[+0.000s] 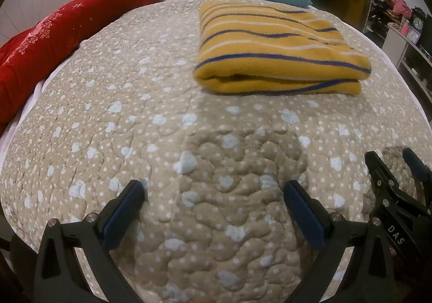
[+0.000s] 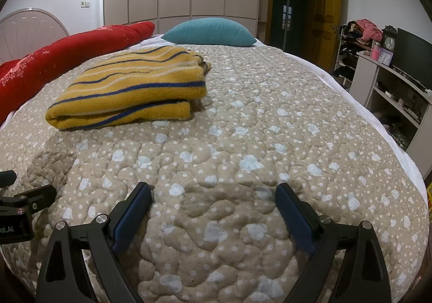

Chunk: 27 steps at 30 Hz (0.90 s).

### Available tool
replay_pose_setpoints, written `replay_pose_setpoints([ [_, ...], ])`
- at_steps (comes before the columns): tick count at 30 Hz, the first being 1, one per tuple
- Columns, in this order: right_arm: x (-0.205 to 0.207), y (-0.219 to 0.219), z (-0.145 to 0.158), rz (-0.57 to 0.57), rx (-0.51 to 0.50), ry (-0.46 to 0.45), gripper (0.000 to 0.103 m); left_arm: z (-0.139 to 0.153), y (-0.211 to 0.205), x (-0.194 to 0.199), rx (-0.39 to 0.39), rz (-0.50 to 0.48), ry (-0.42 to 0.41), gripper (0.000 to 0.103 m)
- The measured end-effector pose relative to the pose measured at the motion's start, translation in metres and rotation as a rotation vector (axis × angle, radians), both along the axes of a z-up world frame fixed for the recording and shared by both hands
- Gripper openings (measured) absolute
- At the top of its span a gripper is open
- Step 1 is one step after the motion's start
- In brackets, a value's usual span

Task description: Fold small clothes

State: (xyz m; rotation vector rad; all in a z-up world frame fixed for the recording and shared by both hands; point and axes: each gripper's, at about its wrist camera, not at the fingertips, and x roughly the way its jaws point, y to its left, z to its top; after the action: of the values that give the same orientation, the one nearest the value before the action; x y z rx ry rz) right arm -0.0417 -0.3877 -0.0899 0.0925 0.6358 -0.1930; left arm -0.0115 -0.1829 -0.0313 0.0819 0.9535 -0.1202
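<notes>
A folded yellow striped garment [image 1: 280,51] lies upper centre on the quilt [image 1: 135,114], both left gripper [image 1: 213,195] and right gripper [image 2: 213,197] hovering wide-jawed and empty, the right one's arm reading "DAS".
</notes>
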Motion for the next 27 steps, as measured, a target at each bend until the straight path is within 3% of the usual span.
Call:
replay_pose_setpoints([
  [27, 0.0007, -0.0008, -0.0005, 0.005, -0.009, -0.002, 0.097, 0.0005, -0.0002, -0.0025, -0.013, 0.006, -0.016, 0.103],
])
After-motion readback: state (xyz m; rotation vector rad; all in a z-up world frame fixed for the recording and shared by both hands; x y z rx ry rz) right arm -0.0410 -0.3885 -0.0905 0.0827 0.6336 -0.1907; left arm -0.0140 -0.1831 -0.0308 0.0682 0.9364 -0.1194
